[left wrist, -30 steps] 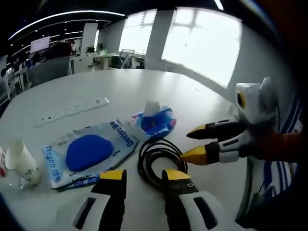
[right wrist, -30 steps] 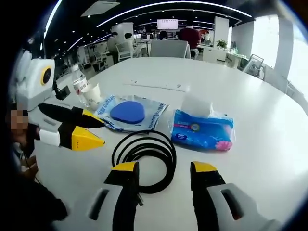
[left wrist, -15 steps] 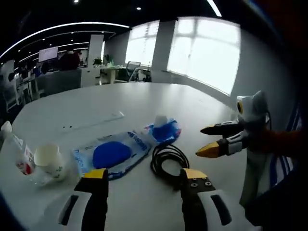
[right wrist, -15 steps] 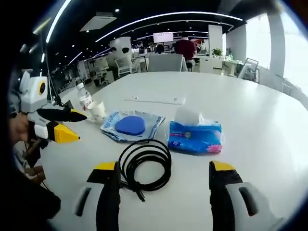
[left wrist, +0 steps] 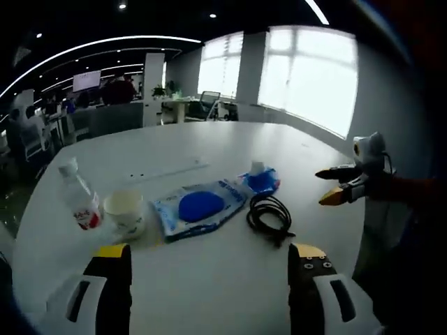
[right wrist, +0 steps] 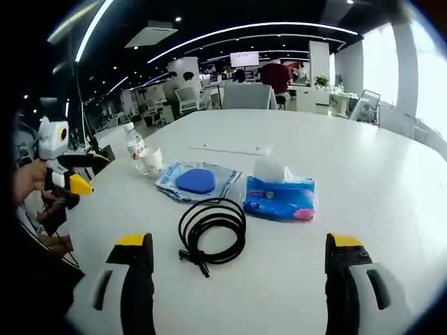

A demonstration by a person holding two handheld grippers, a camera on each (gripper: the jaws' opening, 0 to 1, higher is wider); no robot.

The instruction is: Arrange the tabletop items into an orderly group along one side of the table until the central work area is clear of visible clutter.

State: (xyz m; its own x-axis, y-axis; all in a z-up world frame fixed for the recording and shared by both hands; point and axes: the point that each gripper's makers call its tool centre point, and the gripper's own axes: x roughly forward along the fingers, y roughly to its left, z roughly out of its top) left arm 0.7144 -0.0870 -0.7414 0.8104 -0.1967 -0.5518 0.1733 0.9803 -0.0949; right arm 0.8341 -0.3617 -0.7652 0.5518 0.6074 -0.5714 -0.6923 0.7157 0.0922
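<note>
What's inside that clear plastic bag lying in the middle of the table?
A flat, rounded blue item shows through the plastic bag, which has blue printing along its edges. What the item is, and whether anything lies beneath it, cannot be told.

Bottle (right wrist: 133, 149) label print too small; tissue pack (left wrist: 262, 181) lettering blurred.
</note>
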